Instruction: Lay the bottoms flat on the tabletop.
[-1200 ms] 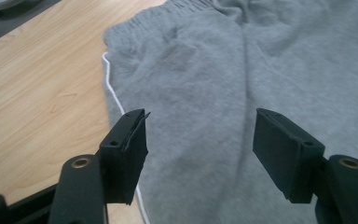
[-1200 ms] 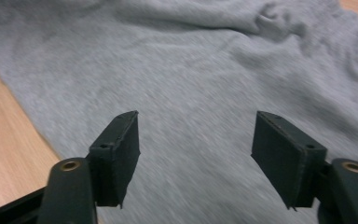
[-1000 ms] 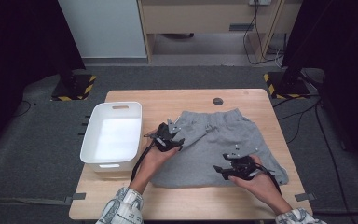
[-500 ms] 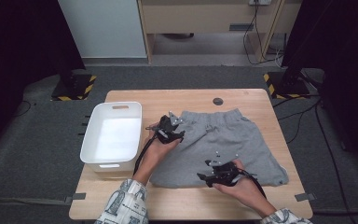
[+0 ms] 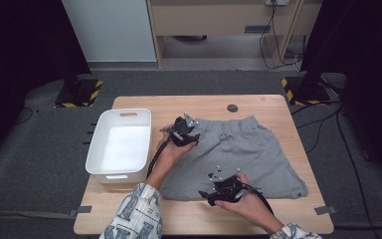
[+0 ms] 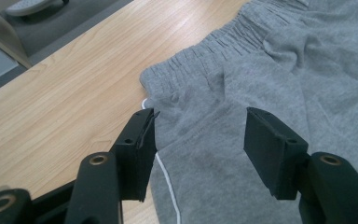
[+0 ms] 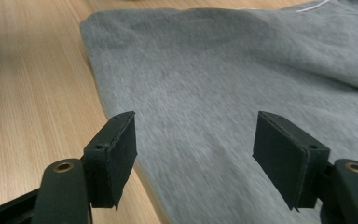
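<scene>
Grey fleece shorts with an elastic waistband (image 5: 238,154) are lying spread flat on the light wooden table (image 5: 258,102), just beside the white rectangular plastic bin (image 5: 121,144) sitting at the table's left edge. Left gripper (image 5: 188,134) is hovering over the waistband's left corner (image 6: 168,84), jaws standing apart with fabric beneath them, gripping nothing, one pad (image 6: 142,140) sitting right at the cloth's edge. Right gripper (image 5: 214,191) is hanging at the near hem (image 7: 121,116), jaws just opening wider, empty. Bare wood is showing along the near and far edges.
</scene>
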{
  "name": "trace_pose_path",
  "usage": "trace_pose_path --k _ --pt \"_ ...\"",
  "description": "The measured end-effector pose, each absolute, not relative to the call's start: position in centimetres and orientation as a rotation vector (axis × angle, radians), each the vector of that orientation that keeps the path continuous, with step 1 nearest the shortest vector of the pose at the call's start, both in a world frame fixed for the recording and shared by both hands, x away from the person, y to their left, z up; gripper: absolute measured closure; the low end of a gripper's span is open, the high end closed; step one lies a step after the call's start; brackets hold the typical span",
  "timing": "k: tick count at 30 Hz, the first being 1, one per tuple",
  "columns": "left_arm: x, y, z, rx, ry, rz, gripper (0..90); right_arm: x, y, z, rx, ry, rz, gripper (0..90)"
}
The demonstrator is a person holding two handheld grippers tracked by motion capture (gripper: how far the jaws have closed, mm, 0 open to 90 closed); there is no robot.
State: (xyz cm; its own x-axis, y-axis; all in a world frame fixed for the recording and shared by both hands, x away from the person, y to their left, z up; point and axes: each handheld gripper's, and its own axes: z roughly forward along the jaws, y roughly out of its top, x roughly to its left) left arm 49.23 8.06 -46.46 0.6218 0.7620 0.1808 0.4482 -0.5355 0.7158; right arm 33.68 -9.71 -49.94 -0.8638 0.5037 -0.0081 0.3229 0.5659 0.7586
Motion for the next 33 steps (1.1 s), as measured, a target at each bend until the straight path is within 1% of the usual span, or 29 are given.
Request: trace_pose_path --k 7,12,15,22,33 --pt "50.8 8.3 -47.7 2.218 0.986 0.623 43.1 33.3 -8.1 -50.1 0.674 2.579 1.201 26.5" --pt "51.4 8.2 -48.7 2.221 0.996 0.627 43.1 33.0 -7.3 -50.6 0.657 2.591 1.188 27.4" --pt "51.7 8.3 -49.3 2.201 1.026 0.628 42.8 32.8 -7.0 -50.9 0.649 2.597 1.183 27.9" --pt "52.4 8.1 -50.1 2.173 1.038 0.638 43.4 32.8 -6.7 -51.2 0.648 2.594 1.181 28.7" --pt "52.9 8.1 -50.9 2.186 1.052 0.625 43.6 33.1 -5.5 -52.0 0.658 2.605 1.172 26.4"
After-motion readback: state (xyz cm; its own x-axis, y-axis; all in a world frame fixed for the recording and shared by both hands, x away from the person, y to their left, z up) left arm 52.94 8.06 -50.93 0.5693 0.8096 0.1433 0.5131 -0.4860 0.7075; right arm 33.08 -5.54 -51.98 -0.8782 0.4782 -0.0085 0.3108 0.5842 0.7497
